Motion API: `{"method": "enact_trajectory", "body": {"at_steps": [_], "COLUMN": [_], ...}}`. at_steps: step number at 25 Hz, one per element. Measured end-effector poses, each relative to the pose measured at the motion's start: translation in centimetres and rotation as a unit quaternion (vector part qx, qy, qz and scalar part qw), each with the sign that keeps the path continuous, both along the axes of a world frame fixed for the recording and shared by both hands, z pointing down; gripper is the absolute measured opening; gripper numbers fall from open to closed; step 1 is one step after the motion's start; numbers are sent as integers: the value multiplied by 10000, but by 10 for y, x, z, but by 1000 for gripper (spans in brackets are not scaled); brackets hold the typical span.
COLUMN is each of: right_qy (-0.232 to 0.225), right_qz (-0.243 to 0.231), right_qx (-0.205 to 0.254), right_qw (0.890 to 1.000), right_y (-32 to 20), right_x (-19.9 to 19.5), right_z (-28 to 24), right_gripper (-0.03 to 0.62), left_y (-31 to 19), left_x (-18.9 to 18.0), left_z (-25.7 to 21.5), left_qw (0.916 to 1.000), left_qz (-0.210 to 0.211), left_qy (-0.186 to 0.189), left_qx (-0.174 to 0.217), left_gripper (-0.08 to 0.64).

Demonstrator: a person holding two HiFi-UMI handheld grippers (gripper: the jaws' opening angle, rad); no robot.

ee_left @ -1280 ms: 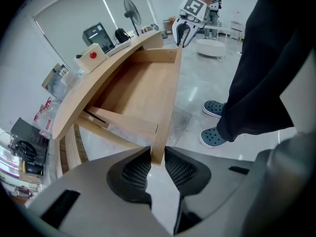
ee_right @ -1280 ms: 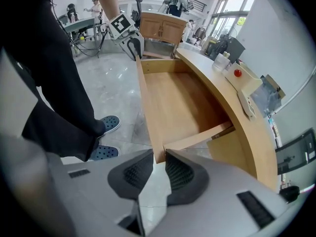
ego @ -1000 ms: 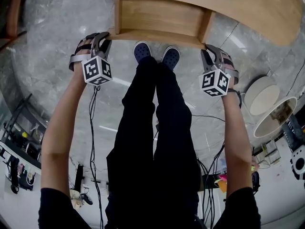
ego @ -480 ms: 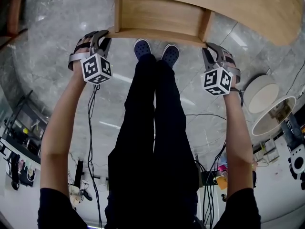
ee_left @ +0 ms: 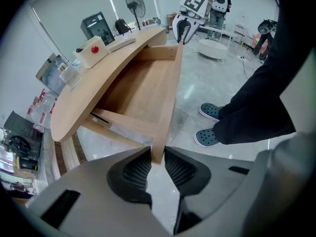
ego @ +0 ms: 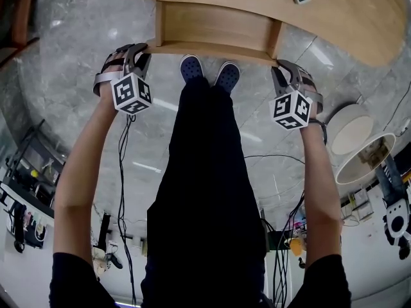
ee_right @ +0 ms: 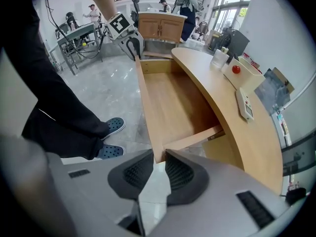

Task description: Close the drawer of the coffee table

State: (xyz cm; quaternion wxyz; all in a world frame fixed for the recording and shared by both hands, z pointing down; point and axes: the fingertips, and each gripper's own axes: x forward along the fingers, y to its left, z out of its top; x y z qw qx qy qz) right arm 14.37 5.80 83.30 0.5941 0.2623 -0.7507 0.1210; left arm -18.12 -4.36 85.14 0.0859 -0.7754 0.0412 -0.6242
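**A:** Where are we w/ the drawer?

**B:** Grip stage, I'd say; the push hasn't begun. Left hand-held gripper (ee_left: 158, 164) is clamped on the left end of the drawer front (ee_left: 169, 102), one pad on each face. Right hand-held gripper (ee_right: 159, 168) does the same at the right end, jaws pinching the board's corner.

**A:** Coming in from above?

**B:** Yep, both point steeply down, one per corner. The person's shoes (ego: 228, 76) are on the floor betw. them, just by the front board.

**A:** And the drawer itself?

**B:** Drawer (ego: 212, 21) is pulled well out from under the desk's (ego: 359, 18) curved near edge. Looks empty inside.

**A:** Next move?

**B:** Prob. a level push away from the person, both ends together so it doesn't skew. Let go once the front meets the desk edge.

**A:** Anything on top to mind?

**B:** Remote control (ee_right: 245, 105) lies on the desk top past the drawer's right side. A box w/ a red button (ee_right: 241, 72) sits further along. Neither is in the drawer's path, imo.
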Motion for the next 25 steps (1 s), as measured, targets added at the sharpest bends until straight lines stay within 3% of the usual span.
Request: {"method": "enact_trajectory", "body": {"at_steps": [9,25], "right_qy": [-13,-82], "right_qz": [-81,354], "right_qx": [7,260], "right_qw": [10000,9990], "right_y": [-8,-46], "right_x": [2,14], "right_z": [-1,1], "right_gripper": [86,89], "left_y": [-8,-49], "left_x": [1,13], "left_z": [-1,1], "left_qw": [9999,9968], "left_qz": [-143,-763], "left_qy": [-42,6], "left_qx": [66,225], "left_gripper": [101,106]}}
